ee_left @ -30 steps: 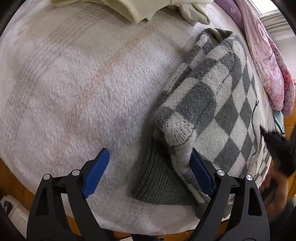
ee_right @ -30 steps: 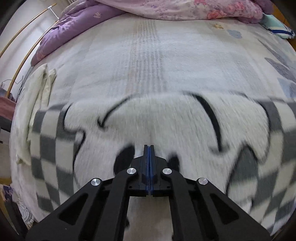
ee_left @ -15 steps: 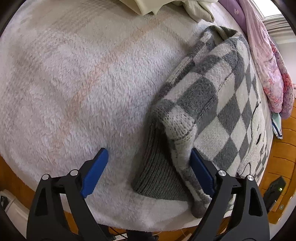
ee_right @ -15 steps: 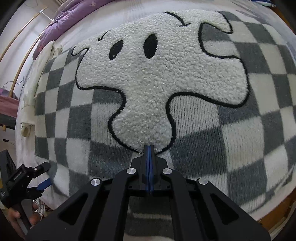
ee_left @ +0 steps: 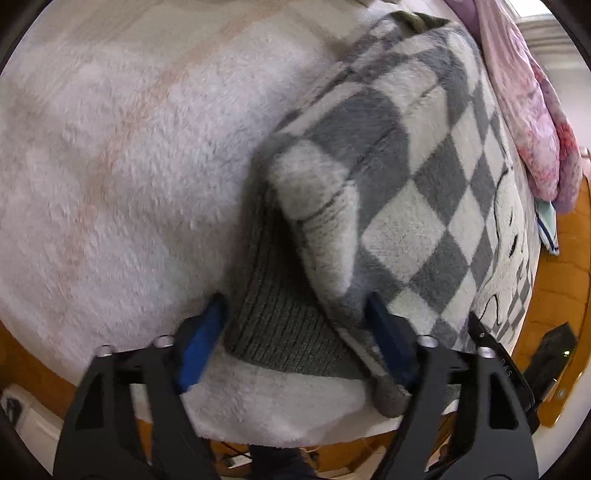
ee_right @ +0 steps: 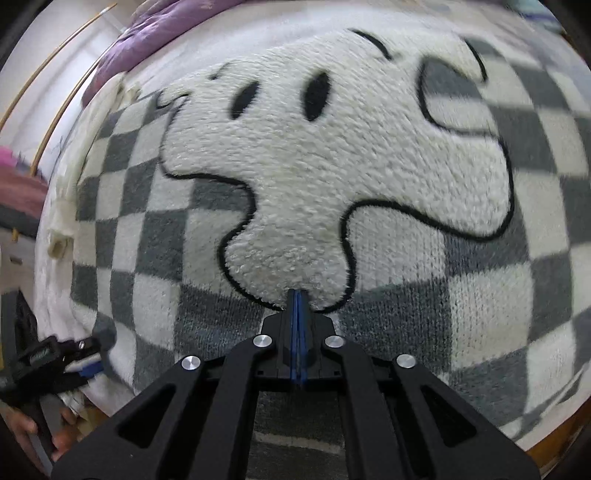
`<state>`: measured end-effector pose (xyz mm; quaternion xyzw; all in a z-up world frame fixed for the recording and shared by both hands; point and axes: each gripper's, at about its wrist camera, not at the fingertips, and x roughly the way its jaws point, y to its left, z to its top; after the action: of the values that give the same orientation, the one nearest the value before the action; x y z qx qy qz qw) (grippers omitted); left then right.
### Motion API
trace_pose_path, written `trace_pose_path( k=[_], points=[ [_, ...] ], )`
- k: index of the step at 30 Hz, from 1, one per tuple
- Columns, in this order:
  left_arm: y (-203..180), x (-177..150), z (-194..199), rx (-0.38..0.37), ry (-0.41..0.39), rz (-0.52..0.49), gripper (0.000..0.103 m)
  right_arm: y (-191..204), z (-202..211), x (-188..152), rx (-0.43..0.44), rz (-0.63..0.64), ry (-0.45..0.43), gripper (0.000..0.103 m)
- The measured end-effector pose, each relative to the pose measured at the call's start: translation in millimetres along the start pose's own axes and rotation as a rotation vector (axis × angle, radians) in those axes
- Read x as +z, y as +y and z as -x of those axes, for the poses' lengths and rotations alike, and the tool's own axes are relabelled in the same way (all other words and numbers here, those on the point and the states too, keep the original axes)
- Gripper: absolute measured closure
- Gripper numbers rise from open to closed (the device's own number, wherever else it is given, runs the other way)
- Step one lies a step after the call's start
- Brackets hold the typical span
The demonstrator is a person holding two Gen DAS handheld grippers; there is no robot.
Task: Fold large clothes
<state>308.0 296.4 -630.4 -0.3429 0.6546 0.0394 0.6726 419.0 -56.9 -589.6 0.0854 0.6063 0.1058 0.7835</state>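
A grey and white checked knit sweater (ee_left: 424, 177) with a fluffy white ghost patch (ee_right: 332, 166) lies spread on the bed. Its sleeve is folded over, and the grey ribbed cuff (ee_left: 280, 317) points at me in the left wrist view. My left gripper (ee_left: 295, 332) is open, its blue pads on either side of that cuff. My right gripper (ee_right: 297, 314) is shut with nothing between its pads, its tip over the sweater's front just below the ghost patch. The left gripper also shows in the right wrist view (ee_right: 62, 365).
A fluffy white blanket (ee_left: 129, 166) covers the bed. A pink floral quilt (ee_left: 535, 129) lies along the far side, purple bedding (ee_right: 166, 33) at the back. Cream clothing (ee_right: 62, 206) lies beside the sweater. The wooden bed frame (ee_left: 561, 295) edges the mattress.
My left gripper has moved forward and narrowed so its pads now flank the cuff. The right gripper came down onto the sweater and has stayed shut.
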Motion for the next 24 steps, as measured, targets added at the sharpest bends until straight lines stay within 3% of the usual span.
trace_pose_path(
  k=[1,2,4,5,7,10,14,20,24],
  points=[
    [-0.4,0.6,0.9,-0.056,0.012,0.0,0.075,6.9,0.4,0.8,-0.014,0.025,-0.004,0.096],
    [-0.9,1.5,1.0,-0.113,0.041,0.019,0.076,10.6,3.0,-0.3,-0.022,0.051,-0.008,0.092],
    [-3.7,2.6,5.3,-0.107,0.031,0.015,0.079,17.7,10.9,-4.6,-0.004,0.091,-0.019,0.058],
    [-4.8,2.0,7.3,-0.106,0.027,0.017,0.079,23.3,15.0,-7.1,-0.003,0.117,-0.027,0.05],
    [-4.6,0.7,19.3,-0.141,0.014,0.05,0.081,37.8,25.1,-13.9,0.007,0.19,-0.056,0.043],
    [-8.8,-3.2,38.7,-0.203,0.009,0.076,0.081,68.9,44.3,-28.4,0.104,0.34,-0.102,0.029],
    [-16.6,-2.9,61.3,-0.271,0.023,0.086,0.082,113.4,56.8,-49.8,0.229,0.514,-0.132,0.026],
    [-29.2,-4.7,73.3,-0.343,0.043,0.109,0.082,165.2,41.3,-63.9,0.232,0.696,-0.186,0.024],
    [-35.1,-3.5,74.5,-0.35,0.042,0.098,0.083,185.5,18.9,-61.7,0.09,0.786,-0.244,0.025]
  ],
)
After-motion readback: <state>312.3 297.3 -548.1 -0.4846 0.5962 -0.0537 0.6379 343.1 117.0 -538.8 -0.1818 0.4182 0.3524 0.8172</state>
